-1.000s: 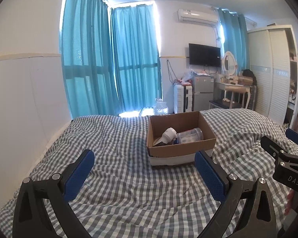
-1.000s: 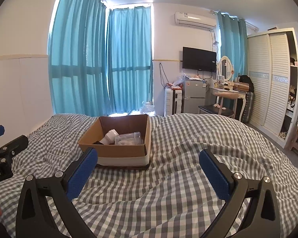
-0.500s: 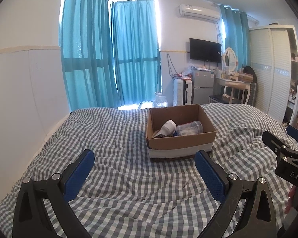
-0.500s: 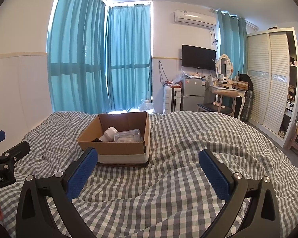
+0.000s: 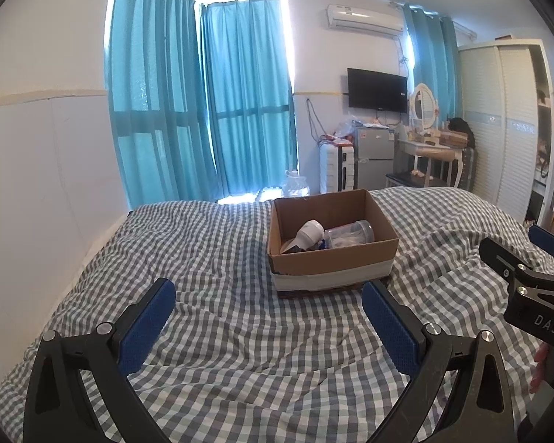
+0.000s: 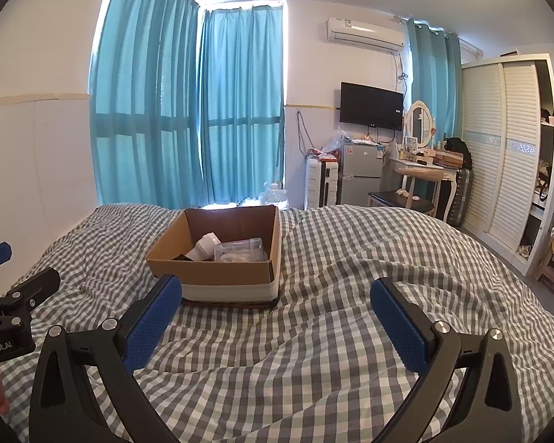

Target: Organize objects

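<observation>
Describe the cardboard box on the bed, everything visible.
The cardboard box is open-topped, brown and corrugated-looking, with a pale band around its base. It sits upright on the checked bedspread, ahead of both open grippers and apart from them. Inside lie a white bottle-like item tipped on its side and a clear plastic container beside it, with something dark underneath that I cannot identify. No flaps show.

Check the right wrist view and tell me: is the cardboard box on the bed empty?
No, the cardboard box holds a white bottle-like item and a clear plastic container lying inside it.
</observation>
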Demonstrator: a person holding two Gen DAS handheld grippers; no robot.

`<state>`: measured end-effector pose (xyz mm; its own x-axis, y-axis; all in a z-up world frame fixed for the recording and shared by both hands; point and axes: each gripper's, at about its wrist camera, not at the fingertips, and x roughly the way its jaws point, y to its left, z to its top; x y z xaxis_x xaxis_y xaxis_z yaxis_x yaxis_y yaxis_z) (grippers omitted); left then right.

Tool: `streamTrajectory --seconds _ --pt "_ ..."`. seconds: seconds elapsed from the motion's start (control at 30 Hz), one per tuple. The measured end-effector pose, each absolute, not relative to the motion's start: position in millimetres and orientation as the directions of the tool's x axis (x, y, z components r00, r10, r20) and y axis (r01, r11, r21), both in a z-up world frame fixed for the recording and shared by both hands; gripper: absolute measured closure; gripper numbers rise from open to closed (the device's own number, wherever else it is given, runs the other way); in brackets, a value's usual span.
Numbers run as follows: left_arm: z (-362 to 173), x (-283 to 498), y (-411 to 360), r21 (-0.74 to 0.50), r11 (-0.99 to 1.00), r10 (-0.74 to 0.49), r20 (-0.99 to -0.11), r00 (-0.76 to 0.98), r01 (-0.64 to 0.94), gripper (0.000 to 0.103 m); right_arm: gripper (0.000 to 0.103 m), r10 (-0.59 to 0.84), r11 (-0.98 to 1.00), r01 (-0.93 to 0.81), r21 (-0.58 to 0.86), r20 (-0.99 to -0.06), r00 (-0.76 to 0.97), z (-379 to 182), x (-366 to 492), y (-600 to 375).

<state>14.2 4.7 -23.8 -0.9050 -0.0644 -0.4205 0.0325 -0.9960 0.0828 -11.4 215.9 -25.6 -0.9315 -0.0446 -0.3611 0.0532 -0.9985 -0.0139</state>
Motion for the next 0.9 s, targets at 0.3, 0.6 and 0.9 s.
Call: streamTrajectory --seconds 0.3,0.6,0.9 --pt "-25 13 5 0.087 -0.996 -0.060 -0.430 -0.901 0.025 0.000 0.000 -0.050 -0.998 0.062 -0.021 -0.370 -0.928 -26 -10 212" --pt "-27 12 -3 0.066 -0.996 -0.076 -0.436 -0.897 0.053 0.000 0.000 -0.056 -0.997 0.070 -0.024 -0.372 -0.927 -27 -11 208" --pt "-27 12 -6 0.049 -0.998 -0.054 -0.443 -0.895 0.036 0.000 0.000 -0.061 -0.997 0.075 -0.024 -0.376 -0.925 -28 -11 206"
